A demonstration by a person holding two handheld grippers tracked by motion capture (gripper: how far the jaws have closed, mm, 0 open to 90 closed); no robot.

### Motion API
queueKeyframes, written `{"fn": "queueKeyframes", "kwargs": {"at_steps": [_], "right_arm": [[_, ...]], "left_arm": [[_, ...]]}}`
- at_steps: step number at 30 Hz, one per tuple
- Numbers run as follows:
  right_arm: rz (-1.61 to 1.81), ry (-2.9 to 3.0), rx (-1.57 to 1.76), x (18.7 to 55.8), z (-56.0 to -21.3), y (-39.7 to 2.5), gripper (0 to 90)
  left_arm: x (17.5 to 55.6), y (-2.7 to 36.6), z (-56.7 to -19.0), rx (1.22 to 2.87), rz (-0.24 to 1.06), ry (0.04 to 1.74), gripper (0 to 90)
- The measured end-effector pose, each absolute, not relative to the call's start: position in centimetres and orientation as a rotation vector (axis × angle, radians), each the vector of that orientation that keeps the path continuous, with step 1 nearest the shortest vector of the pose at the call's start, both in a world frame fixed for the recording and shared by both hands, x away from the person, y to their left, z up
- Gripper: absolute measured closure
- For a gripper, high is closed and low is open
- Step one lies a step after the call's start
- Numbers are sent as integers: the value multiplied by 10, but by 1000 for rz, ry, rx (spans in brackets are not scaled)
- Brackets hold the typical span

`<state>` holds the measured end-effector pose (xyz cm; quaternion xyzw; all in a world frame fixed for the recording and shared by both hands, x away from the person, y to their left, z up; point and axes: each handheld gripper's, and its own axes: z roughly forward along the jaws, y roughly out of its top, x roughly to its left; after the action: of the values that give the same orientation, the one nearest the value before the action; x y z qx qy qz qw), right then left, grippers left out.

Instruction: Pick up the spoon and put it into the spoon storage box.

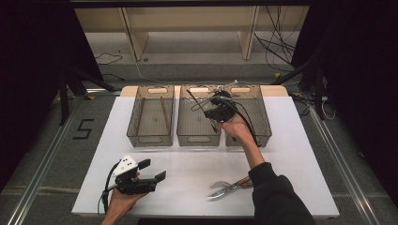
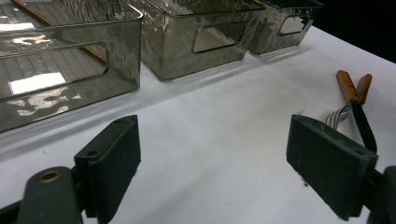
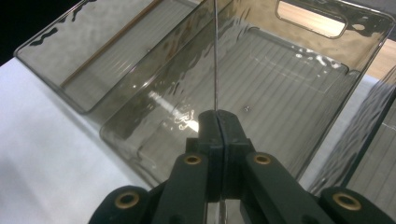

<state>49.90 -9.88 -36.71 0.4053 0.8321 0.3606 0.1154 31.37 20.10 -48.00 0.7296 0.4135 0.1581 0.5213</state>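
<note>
The right gripper (image 3: 218, 122) is pinching a thin metal rod (image 3: 215, 56), jaws pressed together on it, over the middle bin (image 1: 199, 138); the rod is sticking out toward twelve o'clock in the right gripper view. The left gripper (image 1: 152, 169) is resting spread wide on the table (image 1: 187, 164), with tongs (image 1: 227, 188) lying at its three o'clock.

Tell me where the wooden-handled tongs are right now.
In the high view the tongs lie on the white table near its front edge, beside the person's right sleeve.
</note>
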Motion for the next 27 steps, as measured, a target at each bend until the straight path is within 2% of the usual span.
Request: {"fn": "queueKeyframes", "kwargs": {"at_steps": [27], "right_arm": [[976,2403,1303,523,-389,-78,897]], "left_arm": [[313,199,-480,1750,372,985,175]]}}
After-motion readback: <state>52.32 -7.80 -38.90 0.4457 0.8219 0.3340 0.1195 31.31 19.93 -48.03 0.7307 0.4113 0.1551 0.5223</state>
